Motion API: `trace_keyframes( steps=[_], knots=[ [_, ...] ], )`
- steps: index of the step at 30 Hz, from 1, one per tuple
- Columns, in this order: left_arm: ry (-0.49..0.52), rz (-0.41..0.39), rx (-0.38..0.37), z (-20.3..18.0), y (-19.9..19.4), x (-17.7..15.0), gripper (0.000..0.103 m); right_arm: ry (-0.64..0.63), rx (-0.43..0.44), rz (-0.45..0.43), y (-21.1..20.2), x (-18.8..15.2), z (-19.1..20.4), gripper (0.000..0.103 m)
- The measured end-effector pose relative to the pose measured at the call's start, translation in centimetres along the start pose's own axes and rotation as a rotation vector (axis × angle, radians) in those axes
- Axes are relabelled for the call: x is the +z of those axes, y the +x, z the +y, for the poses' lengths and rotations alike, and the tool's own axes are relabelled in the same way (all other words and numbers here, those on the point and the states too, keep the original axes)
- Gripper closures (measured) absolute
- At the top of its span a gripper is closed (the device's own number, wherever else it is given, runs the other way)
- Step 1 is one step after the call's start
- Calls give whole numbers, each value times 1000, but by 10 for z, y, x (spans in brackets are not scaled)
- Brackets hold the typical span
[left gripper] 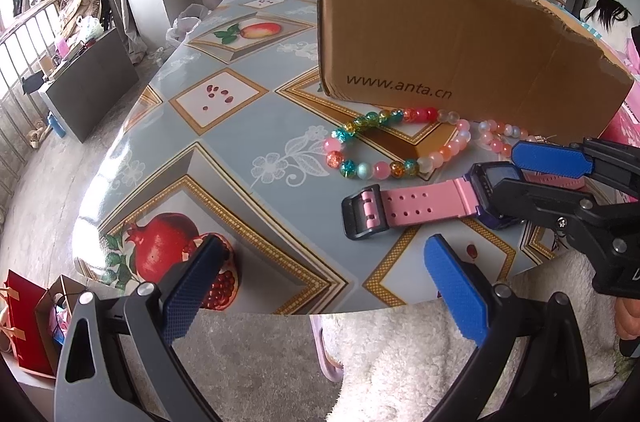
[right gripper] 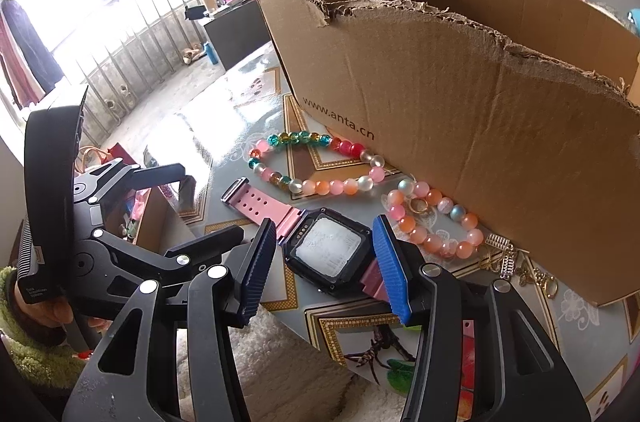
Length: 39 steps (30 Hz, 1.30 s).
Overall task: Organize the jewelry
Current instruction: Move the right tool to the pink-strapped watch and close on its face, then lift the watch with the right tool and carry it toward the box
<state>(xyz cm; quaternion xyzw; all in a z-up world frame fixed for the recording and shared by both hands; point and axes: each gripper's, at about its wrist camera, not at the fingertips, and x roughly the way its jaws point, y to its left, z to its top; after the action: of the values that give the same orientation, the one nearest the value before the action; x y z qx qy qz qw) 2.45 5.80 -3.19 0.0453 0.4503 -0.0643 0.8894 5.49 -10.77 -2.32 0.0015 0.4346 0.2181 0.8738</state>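
A pink-strapped digital watch (left gripper: 416, 206) lies face up on the table near its front edge. In the right wrist view the watch (right gripper: 330, 254) sits between my right gripper's (right gripper: 326, 262) open blue pads, one on each side of the case, not closed on it. My right gripper (left gripper: 520, 178) shows in the left wrist view astride the watch case. My left gripper (left gripper: 324, 278) is open and empty above the table's front edge. A long multicoloured bead bracelet (right gripper: 316, 162) and a shorter pink-orange bead bracelet (right gripper: 436, 222) lie before a torn cardboard box (right gripper: 480, 126).
Small gold jewelry pieces (right gripper: 516, 266) and a gold ring (right gripper: 419, 205) lie by the box wall. The table has a glossy fruit-pattern cloth (left gripper: 224, 158). A white fluffy garment (left gripper: 400, 362) is below the table edge. Red gift bags (left gripper: 24, 322) stand on the floor at left.
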Motion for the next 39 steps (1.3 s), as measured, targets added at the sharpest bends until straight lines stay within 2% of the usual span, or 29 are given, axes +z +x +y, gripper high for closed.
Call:
trace_keyframes(
  steps=[8,22,26,31,39],
  knots=[
    [27,26,-18,0,-8,-7,4,-4,23,0,-5,-3,-6,56],
    [41,-141,-66,-8,-56,-19,7,-7,41,-7,-9,-6,-8,55],
    [64,-172,-77,-11,-64,-16,14,-26,44,-43,-24,-7,-14,54],
    [88,-191,-123,-13,-69,-18,24,-126,38,-20,-19,-7,-2,51],
    [165,-165,-184,-23,-61,-20,52,-252,-2,33,5,-3,14,47]
  ],
)
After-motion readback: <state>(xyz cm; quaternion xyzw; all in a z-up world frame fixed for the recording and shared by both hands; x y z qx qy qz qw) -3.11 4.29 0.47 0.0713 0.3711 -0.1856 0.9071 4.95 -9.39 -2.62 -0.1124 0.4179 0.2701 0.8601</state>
